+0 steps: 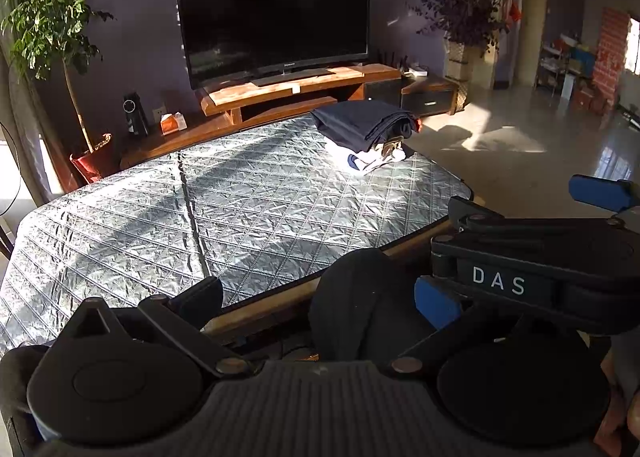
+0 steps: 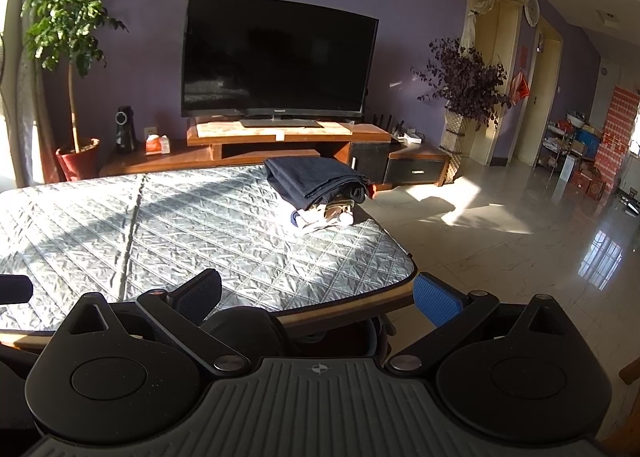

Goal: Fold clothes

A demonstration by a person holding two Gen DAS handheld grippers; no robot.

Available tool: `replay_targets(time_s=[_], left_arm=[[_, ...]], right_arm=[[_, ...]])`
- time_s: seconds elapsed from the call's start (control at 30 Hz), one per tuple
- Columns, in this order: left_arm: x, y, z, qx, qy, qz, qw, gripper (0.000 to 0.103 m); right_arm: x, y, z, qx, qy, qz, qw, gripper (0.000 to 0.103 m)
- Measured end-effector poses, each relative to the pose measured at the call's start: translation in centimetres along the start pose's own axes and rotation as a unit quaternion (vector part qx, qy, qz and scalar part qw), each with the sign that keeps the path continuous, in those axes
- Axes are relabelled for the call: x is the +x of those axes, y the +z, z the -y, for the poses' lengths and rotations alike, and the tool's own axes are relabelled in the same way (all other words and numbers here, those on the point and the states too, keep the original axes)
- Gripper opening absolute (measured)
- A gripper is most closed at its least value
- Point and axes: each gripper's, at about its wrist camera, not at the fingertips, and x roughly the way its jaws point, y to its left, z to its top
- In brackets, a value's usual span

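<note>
A: We see the desk first, under a quilted grey cover, with most of that cover bare from its near edge to its far left.

B: And beyond its right edge we have open tiled floor, sunlit, running toward the doorways.

A: Behind the far edge stands the TV on a wooden stand, with a green plant at the left.

B: The clothes sit folded in a stack at the desk's far right corner, dark navy on top, pale pieces below, close to the right edge.

A: Our left gripper hangs over the near edge, jaws spread wide, nothing between them.

B: Our right gripper is just beside it at the near right corner, jaws likewise spread and empty, well apart from the stack.
</note>
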Motion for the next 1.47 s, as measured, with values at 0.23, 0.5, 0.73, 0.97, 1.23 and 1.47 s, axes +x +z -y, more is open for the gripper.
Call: replay_targets(time_s=[0.23, 0.5, 0.73, 0.97, 1.23, 1.47], left_arm=[[-0.2, 0.1, -0.1, 0.001, 0.001, 0.002, 1.0, 0.102], [-0.2, 0.1, 0.1, 0.008, 0.01, 0.006, 0.9999, 0.102], [-0.4, 0.1, 0.2, 0.01, 0.009, 0.009, 0.9999, 0.102], [-0.6, 0.2, 0.0, 0.008, 0.01, 0.022, 0.9997, 0.102], [-1.9, -0.4, 0.2, 0.005, 0.013, 0.066, 0.9977, 0.102], [-1.9, -0.6, 0.3, 0.007, 0.009, 0.069, 0.9975, 0.102]], right_arm=[[0.0, 0.1, 0.0, 0.0, 0.0, 0.001, 1.0, 0.103], [0.0, 0.2, 0.0, -0.002, 0.001, 0.001, 1.0, 0.103], [-0.1, 0.2, 0.1, -0.002, -0.001, 0.004, 1.0, 0.103], [0.2, 0.0, 0.8, 0.014, -0.01, 0.0, 1.0, 0.103], [0.2, -0.1, 1.5, 0.029, -0.019, 0.006, 0.999, 0.103], [1.2, -0.6, 2.3, 0.054, -0.016, -0.021, 0.998, 0.103]])
